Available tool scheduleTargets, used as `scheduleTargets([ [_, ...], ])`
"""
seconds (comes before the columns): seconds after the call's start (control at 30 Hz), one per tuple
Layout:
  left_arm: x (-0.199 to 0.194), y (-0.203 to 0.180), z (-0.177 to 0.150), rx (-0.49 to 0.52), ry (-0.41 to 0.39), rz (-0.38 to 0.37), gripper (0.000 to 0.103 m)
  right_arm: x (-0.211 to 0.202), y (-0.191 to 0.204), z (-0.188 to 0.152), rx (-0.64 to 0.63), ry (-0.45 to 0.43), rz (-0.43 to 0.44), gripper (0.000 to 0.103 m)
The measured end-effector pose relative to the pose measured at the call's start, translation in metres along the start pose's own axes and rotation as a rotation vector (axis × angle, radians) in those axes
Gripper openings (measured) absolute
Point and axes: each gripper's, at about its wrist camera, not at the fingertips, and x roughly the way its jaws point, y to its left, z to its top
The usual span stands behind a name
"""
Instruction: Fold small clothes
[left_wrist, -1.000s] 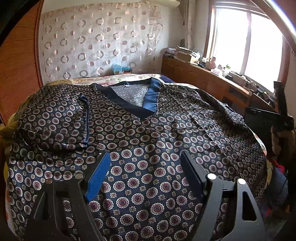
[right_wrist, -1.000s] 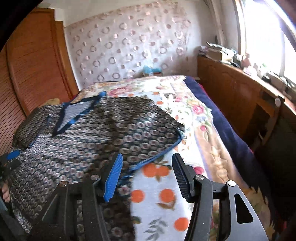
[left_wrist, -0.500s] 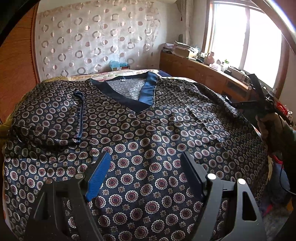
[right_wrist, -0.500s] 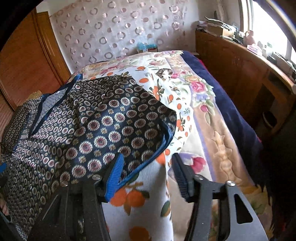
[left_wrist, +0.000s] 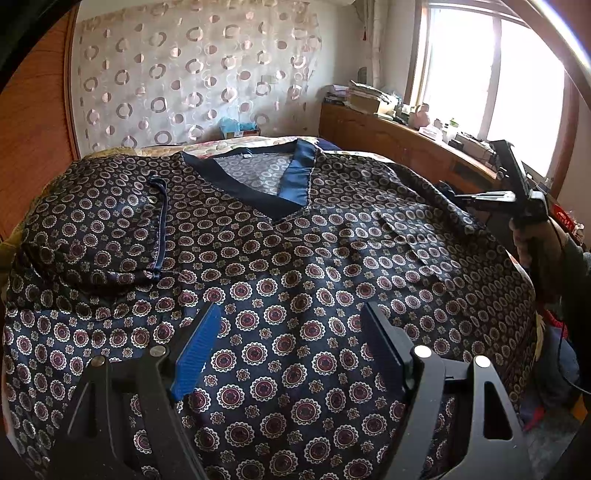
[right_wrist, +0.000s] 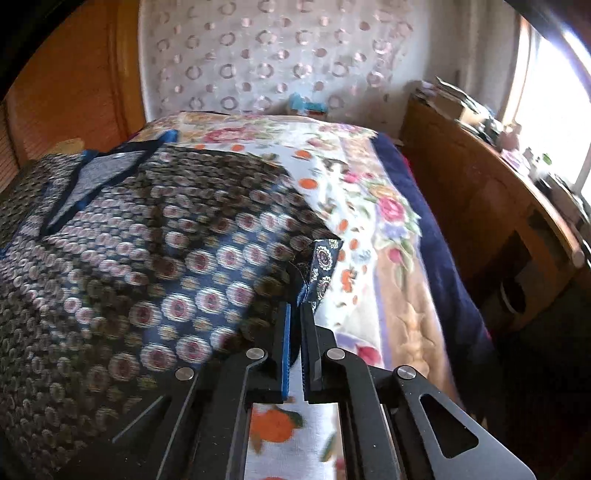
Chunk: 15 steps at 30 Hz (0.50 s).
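Meanwhile right gripper (right_wrist: 293, 314) pinches the shirt (right_wrist: 147, 240) sleeve; left gripper (left_wrist: 291, 325) hovers wide.

We're in a home bedroom here: a bed (right_wrist: 373, 206) under a floral blanket, a circle-patterned curtain (left_wrist: 192, 74) across the far wall, a bright window (left_wrist: 491, 77), and a long wooden sideboard (left_wrist: 399, 144) cluttered with what look like books and small bottles. Wood panelling (right_wrist: 66, 88) runs down the left.
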Motion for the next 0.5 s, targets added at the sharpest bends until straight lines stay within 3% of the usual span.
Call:
scheduleTargets([
  [0.07,0.000,0.000,0.000,-0.001,0.000,0.000,0.078,-0.007,0.010,0.007,0.001,-0.028,0.071,0.004],
  [0.33,-0.004,0.003,0.003,-0.004,-0.006,0.000,0.078,-0.030,0.072,0.041,-0.102,-0.133,0.161,0.004],
  [0.5,-0.012,0.014,0.010,-0.012,-0.027,0.006,0.078,-0.026,0.098,0.059,-0.144,-0.152,0.207,0.004],
])
